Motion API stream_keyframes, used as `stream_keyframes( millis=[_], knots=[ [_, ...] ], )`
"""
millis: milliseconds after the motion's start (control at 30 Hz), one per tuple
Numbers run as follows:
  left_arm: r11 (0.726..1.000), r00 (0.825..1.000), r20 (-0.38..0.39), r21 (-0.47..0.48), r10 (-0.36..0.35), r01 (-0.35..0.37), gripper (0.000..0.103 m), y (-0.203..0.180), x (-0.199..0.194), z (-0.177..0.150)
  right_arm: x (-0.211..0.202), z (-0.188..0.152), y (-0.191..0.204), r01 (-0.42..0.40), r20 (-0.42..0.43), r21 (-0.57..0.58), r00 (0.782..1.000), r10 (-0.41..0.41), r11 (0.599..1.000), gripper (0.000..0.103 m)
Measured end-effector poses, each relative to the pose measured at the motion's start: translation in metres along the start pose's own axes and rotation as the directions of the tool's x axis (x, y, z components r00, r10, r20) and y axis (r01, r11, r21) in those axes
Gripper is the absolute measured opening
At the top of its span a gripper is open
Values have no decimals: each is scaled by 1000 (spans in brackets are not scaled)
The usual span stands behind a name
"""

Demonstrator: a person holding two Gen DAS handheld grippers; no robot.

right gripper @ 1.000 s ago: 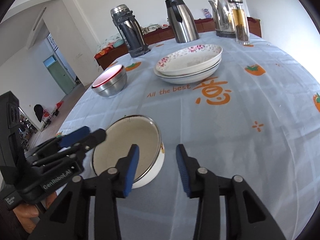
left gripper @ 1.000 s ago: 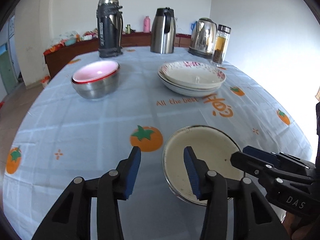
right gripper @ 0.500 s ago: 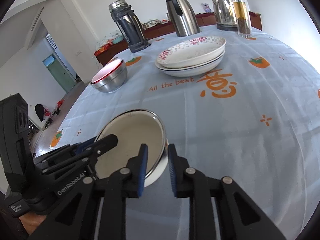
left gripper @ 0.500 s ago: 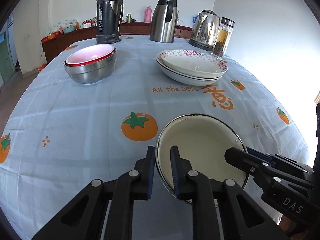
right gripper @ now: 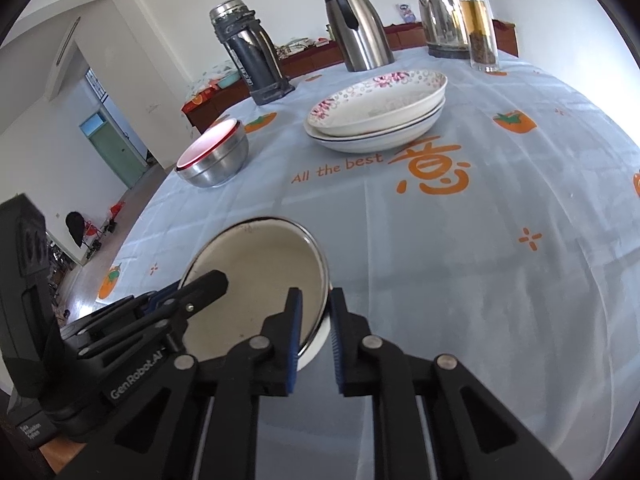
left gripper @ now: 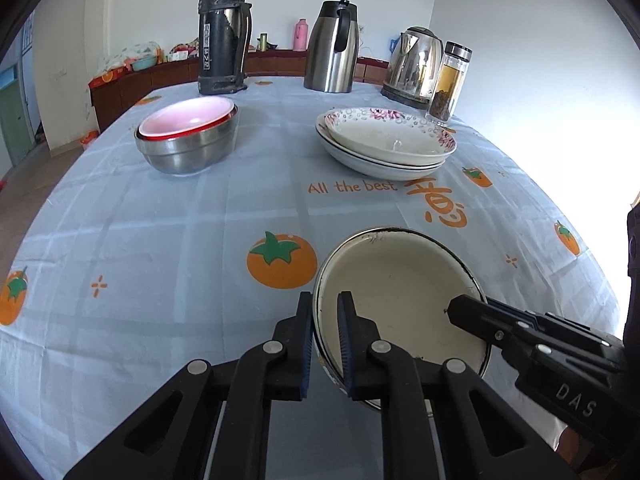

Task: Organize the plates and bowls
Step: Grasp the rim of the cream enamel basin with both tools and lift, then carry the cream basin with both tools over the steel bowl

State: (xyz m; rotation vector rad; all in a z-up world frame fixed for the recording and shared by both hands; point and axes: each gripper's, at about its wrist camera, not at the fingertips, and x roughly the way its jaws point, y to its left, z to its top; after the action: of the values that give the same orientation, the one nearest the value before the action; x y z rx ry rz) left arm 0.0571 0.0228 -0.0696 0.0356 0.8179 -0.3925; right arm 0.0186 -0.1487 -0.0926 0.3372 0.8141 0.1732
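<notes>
Enamel bowl (left gripper: 404,300), nearest on the worktop (left gripper: 180,216), could tip or slip if lifted unevenly, since only its thin rim is pinched. Left tongs (left gripper: 325,344) clamp the left rim, right tongs (right gripper: 314,336) the right rim, both nearly together. Farther off sit nested bowls (left gripper: 188,140) and stacked plates (left gripper: 386,144).

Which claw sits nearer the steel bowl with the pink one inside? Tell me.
Left. The left claw grips the cream enamel bowl's rim on the side facing the steel bowl; the right claw clamps the opposite rim, farther away.
</notes>
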Motion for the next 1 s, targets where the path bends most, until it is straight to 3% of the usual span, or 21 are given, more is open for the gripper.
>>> stream_keyframes(
  millis=[333, 1000],
  knots=[
    [999, 999, 23, -25, 30, -30, 13, 11, -7, 9, 2, 10, 15, 1, 7, -31, 1000, -1, 1000, 11],
    [988, 988, 90, -96, 127, -118, 13, 60, -17, 47, 17, 61, 72, -66, 60, -127, 995, 74, 990, 11]
  ],
)
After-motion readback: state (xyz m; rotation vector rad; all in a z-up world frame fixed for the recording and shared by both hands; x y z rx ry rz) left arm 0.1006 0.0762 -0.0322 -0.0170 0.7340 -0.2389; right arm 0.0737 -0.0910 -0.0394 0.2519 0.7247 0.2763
